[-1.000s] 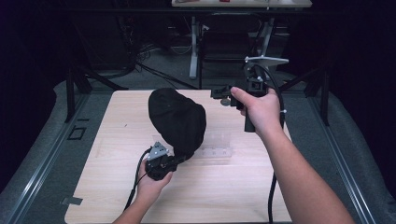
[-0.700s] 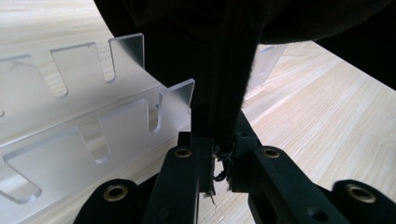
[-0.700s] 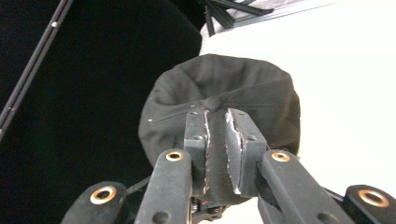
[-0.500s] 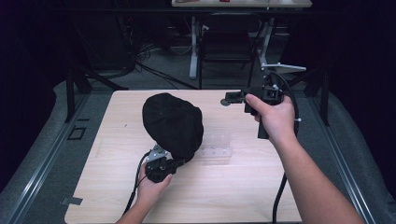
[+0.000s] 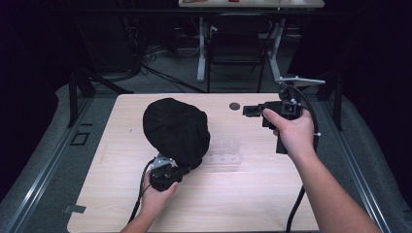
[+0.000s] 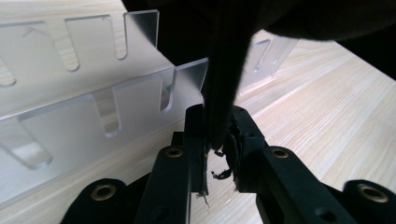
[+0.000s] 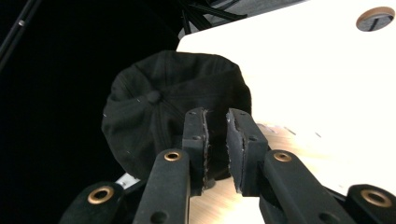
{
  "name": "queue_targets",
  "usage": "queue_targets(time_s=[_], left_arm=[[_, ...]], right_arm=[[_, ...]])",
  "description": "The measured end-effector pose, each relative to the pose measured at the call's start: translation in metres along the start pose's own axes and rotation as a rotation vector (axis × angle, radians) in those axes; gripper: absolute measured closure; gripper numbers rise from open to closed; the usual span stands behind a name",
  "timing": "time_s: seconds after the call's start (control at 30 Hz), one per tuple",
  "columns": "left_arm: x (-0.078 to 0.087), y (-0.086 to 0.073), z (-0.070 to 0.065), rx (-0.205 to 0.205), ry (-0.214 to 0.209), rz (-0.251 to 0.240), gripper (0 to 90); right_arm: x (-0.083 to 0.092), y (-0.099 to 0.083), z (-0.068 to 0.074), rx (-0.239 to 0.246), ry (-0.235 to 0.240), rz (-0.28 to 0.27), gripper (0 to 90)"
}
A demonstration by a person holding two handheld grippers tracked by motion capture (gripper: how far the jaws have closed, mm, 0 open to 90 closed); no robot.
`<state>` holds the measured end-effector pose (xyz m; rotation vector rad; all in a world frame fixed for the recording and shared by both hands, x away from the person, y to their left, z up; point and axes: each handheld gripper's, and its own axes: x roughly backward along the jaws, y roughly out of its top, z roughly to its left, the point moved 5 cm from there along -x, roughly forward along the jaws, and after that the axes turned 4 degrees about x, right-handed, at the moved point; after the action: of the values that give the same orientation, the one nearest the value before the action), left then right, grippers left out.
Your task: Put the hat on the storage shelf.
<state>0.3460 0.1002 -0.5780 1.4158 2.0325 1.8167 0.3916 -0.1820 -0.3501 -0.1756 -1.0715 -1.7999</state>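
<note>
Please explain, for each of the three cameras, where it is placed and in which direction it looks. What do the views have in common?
High view: above the person's side, looking forward and down on the wooden table; both forearms, left tongs and right tongs show.
Left gripper view: rides on the left tongs, looking along the jaws at the clear slotted rack; black fabric sits between the jaws.
Right gripper view: rides on the right tongs, with a small gap and nothing between the jaws, facing the black cap.
Shared: high and right gripper views both show the cap.

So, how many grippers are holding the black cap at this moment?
1. The left gripper has the black cap between its jaws at the near edge, though they have just been opening. The right gripper is apart, near the table's far right.
</note>
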Motion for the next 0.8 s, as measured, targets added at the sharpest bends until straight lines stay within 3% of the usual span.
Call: queue_targets(time_s=[0.1,0.2,0.37,0.5,0.67,0.8], left_arm=[[0.006,0.002,0.002,0.019,-0.004,-0.004,67.5],[0.015,0.004,0.003,0.01,-0.004,-0.004,64.1],[0.029,0.004,0.007,0.029,-0.012,0.016,52.9],[0.039,0.0,0.012,0.017,-0.001,0.047,49.6],[0.052,-0.008,0.018,-0.043,0.029,0.079,48.8],[0.062,-0.013,0.027,-0.024,0.044,0.079,48.9]], right_arm=[[0.002,-0.006,-0.006,0.011,-0.025,0.006,77.0],[0.003,-0.012,-0.011,0.011,-0.026,0.0,75.9],[0.0,-0.026,-0.021,0.03,-0.067,0.028,75.0],[-0.004,-0.04,-0.031,0.058,-0.115,0.035,74.6],[-0.006,-0.058,-0.045,0.101,-0.197,0.053,73.8],[-0.008,-0.077,-0.055,0.142,-0.242,0.061,73.2]])
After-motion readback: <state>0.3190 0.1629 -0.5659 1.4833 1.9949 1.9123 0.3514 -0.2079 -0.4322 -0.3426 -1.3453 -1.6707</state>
